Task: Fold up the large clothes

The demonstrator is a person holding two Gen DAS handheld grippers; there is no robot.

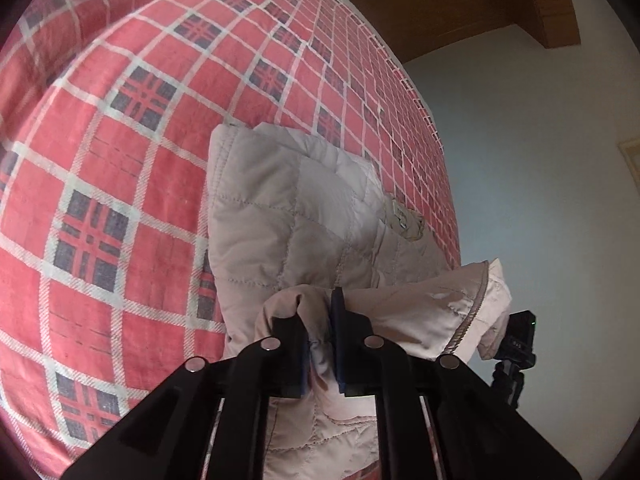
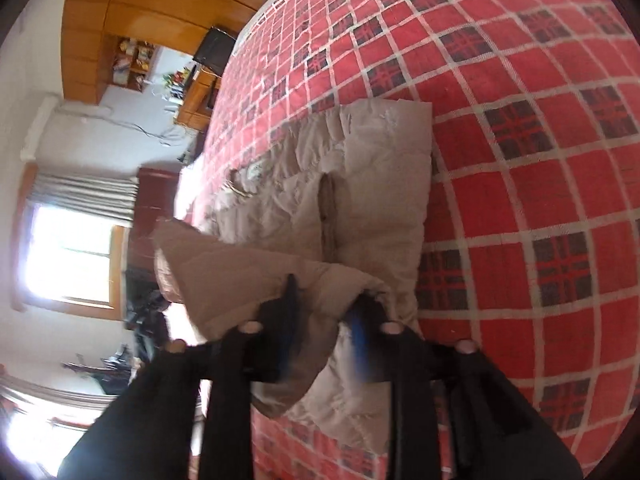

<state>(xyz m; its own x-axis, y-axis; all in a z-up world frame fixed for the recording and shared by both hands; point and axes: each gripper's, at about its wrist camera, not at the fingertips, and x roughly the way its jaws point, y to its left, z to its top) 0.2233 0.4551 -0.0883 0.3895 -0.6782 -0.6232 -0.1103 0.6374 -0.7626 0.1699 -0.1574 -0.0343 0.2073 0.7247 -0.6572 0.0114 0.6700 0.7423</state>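
Observation:
A beige quilted jacket (image 1: 288,208) lies partly folded on a bed with a red plaid cover (image 1: 120,160). My left gripper (image 1: 320,320) is shut on a bunched edge of the jacket, and a flap with a zipper edge hangs off to its right. In the right wrist view the same jacket (image 2: 360,184) spreads ahead on the plaid cover (image 2: 520,200). My right gripper (image 2: 326,300) is shut on a raised fold of the jacket, lifting a flap above the rest. That view is blurred by motion.
A white wall (image 1: 540,160) and a dark tripod-mounted device (image 1: 516,340) lie to the right of the bed. In the right wrist view a window with curtains (image 2: 72,248), wooden cabinets (image 2: 132,20) and cluttered shelves (image 2: 132,60) stand beyond the bed's far edge.

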